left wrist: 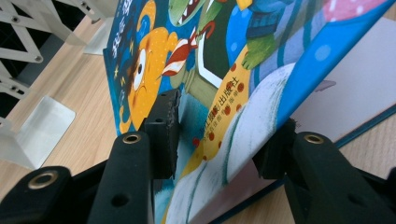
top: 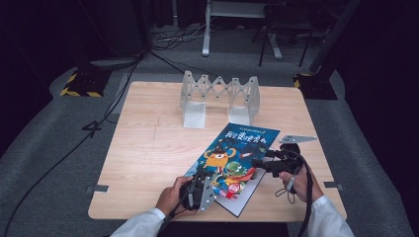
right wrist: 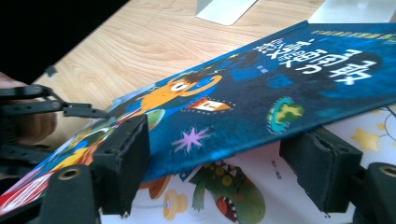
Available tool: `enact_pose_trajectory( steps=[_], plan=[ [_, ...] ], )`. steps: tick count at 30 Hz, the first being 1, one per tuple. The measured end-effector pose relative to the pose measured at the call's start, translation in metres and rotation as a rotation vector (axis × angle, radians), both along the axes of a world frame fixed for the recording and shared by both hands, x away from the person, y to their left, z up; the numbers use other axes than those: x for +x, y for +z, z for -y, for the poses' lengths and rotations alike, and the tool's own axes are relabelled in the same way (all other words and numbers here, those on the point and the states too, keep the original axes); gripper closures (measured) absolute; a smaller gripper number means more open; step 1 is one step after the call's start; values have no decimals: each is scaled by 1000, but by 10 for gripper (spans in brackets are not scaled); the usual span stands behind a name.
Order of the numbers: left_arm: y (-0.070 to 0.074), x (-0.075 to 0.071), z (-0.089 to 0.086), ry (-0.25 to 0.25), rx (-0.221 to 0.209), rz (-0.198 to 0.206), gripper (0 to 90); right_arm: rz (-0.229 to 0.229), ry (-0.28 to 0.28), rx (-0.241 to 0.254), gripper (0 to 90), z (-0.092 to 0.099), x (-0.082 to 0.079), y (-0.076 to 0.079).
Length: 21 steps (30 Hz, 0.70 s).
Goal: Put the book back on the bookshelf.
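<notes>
We have the glossy blue hardcover picture book (top: 232, 160) lying on the light wooden worktop (top: 148, 148), in front of the white folding metal book rack (top: 220, 96). Our left gripper (top: 201, 183) lifts the front cover's near corner between its fingers (left wrist: 163, 133), while the right gripper (top: 257, 163) straddles the cover's side edge with fingers parted, seemingly to open it. An orange monster and green crocodile decorate the cover.

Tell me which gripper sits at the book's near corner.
The left gripper, at the picture book's corner nearest the person; the right gripper comes in from the book's right edge instead.
</notes>
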<state>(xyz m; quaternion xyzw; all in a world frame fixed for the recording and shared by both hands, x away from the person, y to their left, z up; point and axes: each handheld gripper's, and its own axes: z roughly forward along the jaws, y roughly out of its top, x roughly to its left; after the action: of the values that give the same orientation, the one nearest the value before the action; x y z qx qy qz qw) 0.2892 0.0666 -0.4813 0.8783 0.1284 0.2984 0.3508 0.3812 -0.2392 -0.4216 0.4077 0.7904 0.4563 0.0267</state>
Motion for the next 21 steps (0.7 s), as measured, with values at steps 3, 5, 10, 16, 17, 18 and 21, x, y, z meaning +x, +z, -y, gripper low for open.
enact_pose_trajectory(
  steps=[3,5,10,16,17,18,21],
  plan=[
    [3,4,-12,-48,-90,-104,464,-5,-26,-16,284,-2,3,-2],
    [7,5,-23,-79,-118,-144,364,-15,-37,-28,295,0,6,-5],
    [19,10,-61,-64,-223,-211,301,-41,-38,-52,307,7,11,-17],
    [11,39,-84,139,-167,-225,307,-67,-5,-82,307,8,19,-26],
    [5,48,-86,136,-170,-267,307,-70,5,-89,307,8,20,-27],
    [0,54,-86,144,-145,-275,320,-74,24,-88,307,7,21,-27],
    [-13,64,-80,133,-96,-306,316,-64,67,-99,303,5,23,-28]
  ],
)
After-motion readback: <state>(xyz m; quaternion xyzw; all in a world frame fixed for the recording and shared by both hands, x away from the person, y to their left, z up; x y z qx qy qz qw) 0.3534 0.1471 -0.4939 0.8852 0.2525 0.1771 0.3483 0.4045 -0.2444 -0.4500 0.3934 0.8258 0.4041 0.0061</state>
